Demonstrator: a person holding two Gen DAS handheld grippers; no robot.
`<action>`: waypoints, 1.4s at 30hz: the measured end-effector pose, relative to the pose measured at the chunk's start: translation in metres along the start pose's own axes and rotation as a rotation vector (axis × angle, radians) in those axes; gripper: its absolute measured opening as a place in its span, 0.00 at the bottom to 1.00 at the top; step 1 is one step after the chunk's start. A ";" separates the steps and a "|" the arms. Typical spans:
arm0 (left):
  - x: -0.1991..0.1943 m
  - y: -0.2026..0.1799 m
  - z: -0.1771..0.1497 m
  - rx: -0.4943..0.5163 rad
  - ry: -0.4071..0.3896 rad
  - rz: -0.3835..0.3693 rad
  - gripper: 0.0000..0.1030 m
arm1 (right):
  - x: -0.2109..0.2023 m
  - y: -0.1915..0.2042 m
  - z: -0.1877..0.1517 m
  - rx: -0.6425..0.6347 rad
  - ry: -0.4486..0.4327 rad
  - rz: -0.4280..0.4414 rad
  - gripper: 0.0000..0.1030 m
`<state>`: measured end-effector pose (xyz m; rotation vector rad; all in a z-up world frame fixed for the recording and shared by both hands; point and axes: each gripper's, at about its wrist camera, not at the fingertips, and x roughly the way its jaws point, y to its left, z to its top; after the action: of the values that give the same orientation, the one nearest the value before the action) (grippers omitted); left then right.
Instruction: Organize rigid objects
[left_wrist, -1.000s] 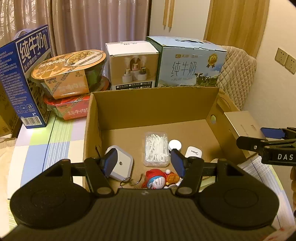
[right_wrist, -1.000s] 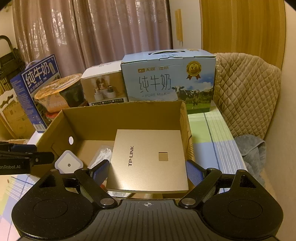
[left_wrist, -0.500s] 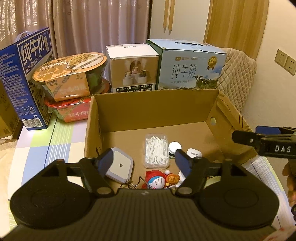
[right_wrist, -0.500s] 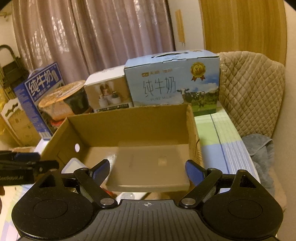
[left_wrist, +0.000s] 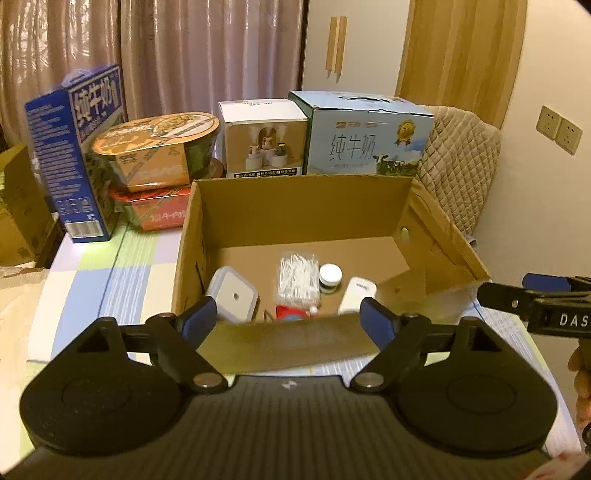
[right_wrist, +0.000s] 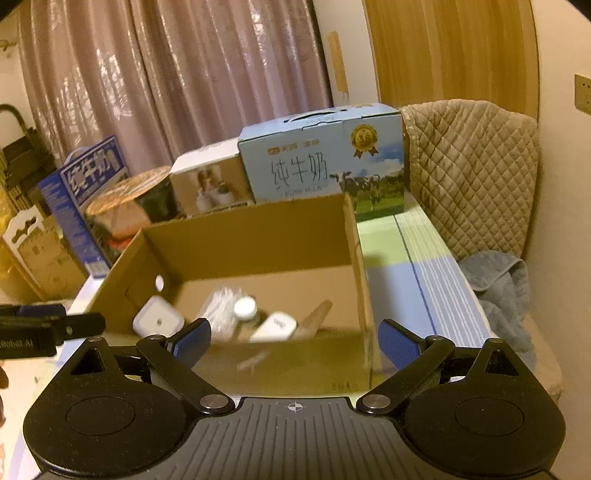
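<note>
Both sets of fingers wide, holding nothing; left gripper (left_wrist: 286, 319) & right gripper (right_wrist: 293, 341) have just been opening, pulled back at the near wall of the cardboard box (left_wrist: 303, 206). Inside: white square case (left_wrist: 232, 295), swab pack (left_wrist: 298, 278), small jar (left_wrist: 330, 275), white remote (left_wrist: 356, 293), prob. sorted already. Behind on worktop (left_wrist: 122, 258): noodle bowls (left_wrist: 155, 147), milk cartons (left_wrist: 362, 136).
</note>
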<state>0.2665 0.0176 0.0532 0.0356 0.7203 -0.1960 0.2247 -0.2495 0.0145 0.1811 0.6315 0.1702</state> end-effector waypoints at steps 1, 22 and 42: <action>-0.006 -0.003 -0.004 0.006 -0.001 0.004 0.81 | -0.006 0.002 -0.005 -0.006 0.002 0.002 0.92; -0.115 -0.039 -0.106 -0.022 0.045 0.062 0.99 | -0.132 0.013 -0.102 0.001 0.031 0.009 0.92; -0.135 -0.039 -0.140 -0.043 0.071 0.073 0.99 | -0.153 0.013 -0.126 -0.033 0.062 0.008 0.92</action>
<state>0.0684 0.0154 0.0387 0.0280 0.7927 -0.1095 0.0268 -0.2552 0.0044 0.1469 0.6889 0.1948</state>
